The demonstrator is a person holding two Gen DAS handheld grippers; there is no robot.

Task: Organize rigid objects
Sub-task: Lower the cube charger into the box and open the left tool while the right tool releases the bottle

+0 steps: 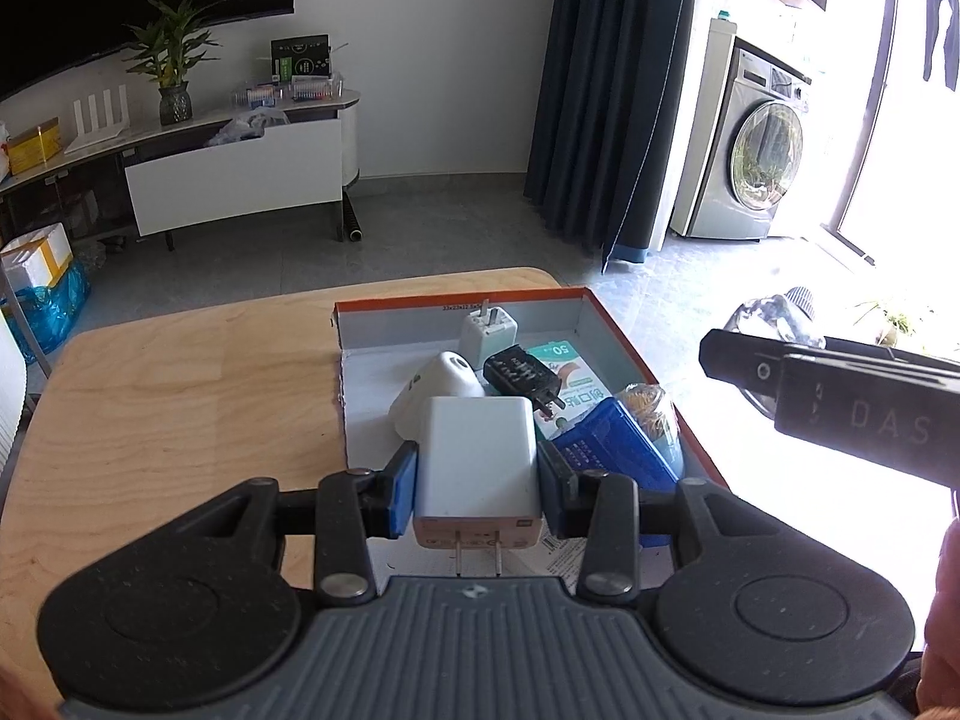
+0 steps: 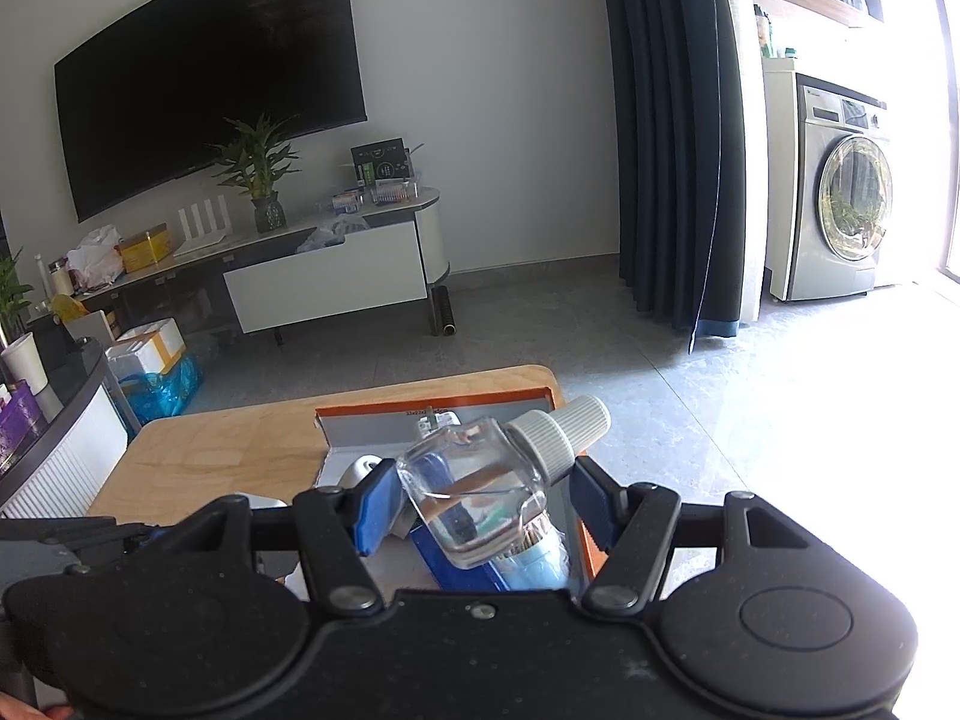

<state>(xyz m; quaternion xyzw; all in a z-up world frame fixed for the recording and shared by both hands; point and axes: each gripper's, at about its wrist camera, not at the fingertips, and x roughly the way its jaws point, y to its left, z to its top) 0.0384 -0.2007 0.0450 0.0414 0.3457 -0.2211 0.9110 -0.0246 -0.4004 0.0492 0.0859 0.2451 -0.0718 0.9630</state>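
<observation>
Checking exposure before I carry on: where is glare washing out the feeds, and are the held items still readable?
Left wrist view: window light blows out the right side behind the right hand-held gripper; the white charger in the left hand-held gripper is sharp. Right wrist view: floor at right is overexposed; the clear glass bottle shows reflections yet reads clearly; fisheye bends the TV.

A light wooden table (image 1: 180, 396) bears an orange-rimmed open box (image 1: 624, 330) near its far right corner.

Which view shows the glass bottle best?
The right wrist view: the glass bottle fills the middle, tilted between the right gripper pads, white cap up-right. The left wrist view catches only part of it, washed out in glare behind that gripper.
</observation>
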